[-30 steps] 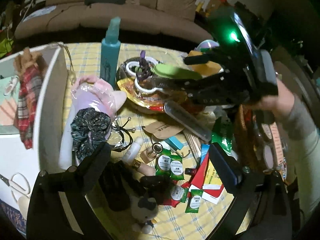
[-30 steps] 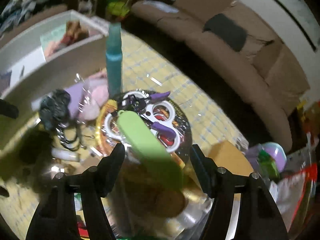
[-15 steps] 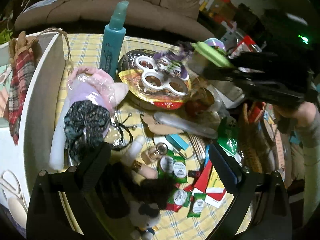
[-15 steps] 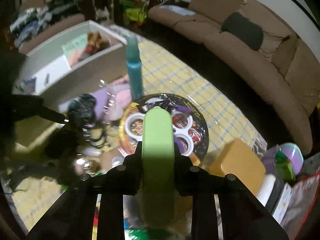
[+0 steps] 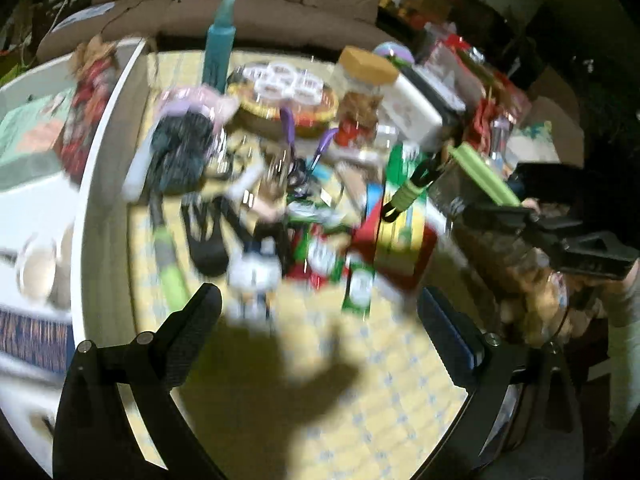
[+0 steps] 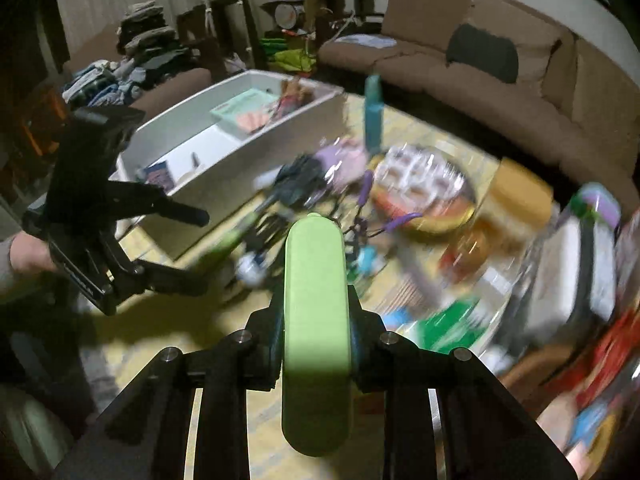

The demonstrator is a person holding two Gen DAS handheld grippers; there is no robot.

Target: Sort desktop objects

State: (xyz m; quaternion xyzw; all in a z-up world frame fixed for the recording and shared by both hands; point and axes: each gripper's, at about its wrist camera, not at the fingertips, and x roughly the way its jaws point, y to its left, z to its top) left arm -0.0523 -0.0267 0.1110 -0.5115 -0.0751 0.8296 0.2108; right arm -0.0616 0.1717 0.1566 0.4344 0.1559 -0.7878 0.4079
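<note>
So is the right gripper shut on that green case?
Yes: the right gripper is shut on the green case, both pads pressing its sides, lifted off the table.

A round table is covered by a yellow checked cloth. On it are seen a white bin at the left edge, a teal bottle standing upright behind, a round tin, a yellow-lidded jar and blurred green packets.
</note>
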